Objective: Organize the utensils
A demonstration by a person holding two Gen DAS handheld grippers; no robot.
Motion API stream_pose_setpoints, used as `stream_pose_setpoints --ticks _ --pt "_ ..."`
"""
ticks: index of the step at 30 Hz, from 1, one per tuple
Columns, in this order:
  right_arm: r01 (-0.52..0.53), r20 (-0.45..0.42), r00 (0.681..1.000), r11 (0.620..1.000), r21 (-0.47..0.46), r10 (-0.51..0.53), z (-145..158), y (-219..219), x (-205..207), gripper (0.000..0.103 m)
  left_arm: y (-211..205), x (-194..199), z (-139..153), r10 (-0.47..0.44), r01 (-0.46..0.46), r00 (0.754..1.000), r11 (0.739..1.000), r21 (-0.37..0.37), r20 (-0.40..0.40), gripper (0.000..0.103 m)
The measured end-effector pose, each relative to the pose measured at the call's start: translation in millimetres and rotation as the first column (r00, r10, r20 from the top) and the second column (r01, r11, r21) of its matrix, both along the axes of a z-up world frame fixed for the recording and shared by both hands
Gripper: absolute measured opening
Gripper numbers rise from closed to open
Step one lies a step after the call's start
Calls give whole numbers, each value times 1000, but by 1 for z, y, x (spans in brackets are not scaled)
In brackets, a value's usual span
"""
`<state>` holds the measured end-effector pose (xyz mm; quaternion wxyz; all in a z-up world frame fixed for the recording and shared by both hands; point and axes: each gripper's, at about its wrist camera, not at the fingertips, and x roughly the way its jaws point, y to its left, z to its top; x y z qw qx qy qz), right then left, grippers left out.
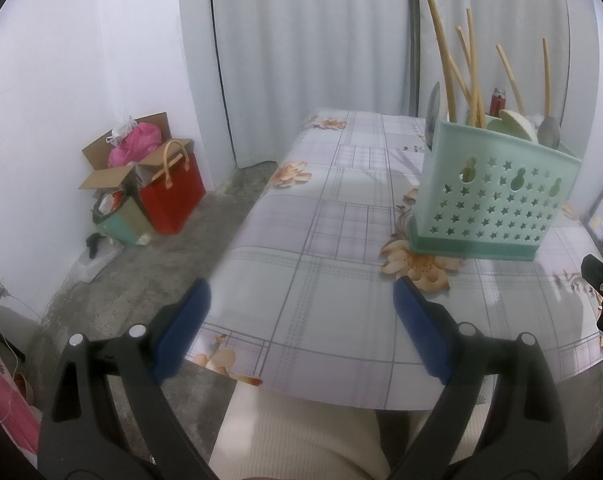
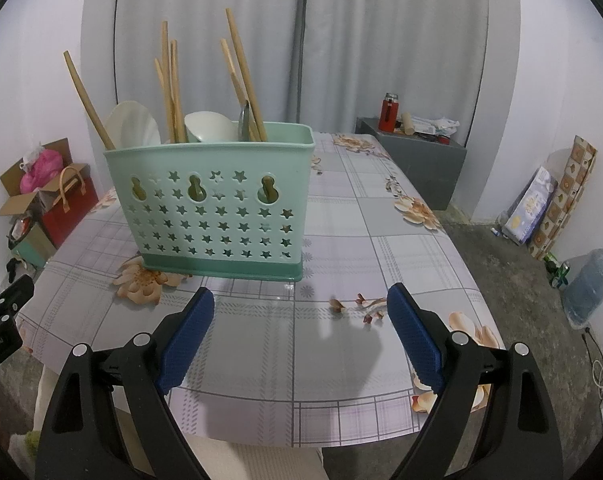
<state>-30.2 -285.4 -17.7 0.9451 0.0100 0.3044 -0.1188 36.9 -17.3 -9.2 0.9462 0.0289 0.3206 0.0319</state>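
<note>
Both grippers, left (image 1: 301, 308) and right (image 2: 300, 316), hang wide open and empty over the table (image 2: 341, 360) edge. Caddy (image 2: 217, 208) stands upright ahead, chopsticks (image 2: 247, 76) and spoons (image 2: 133, 124) already in it. Sorting by compartment probably done; can't tell from here.

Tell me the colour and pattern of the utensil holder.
Mint green utensil holder with star-shaped cutouts and a darker green base; clearest in the right wrist view.

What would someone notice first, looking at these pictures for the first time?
The mint-green utensil caddy with star cutouts stands alone mid-table, bristling with wooden chopsticks and white spoons. Nearer the camera, the right gripper and left gripper hang open over the floral tablecloth, holding nothing.
</note>
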Motion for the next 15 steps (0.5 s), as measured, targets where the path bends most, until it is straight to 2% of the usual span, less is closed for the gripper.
stream_pose_setpoints --ticks 15 --pt "1 1 1000 1000 1 -1 0 0 0 86 1 0 0 0 0 1000 1000 -1 0 88"
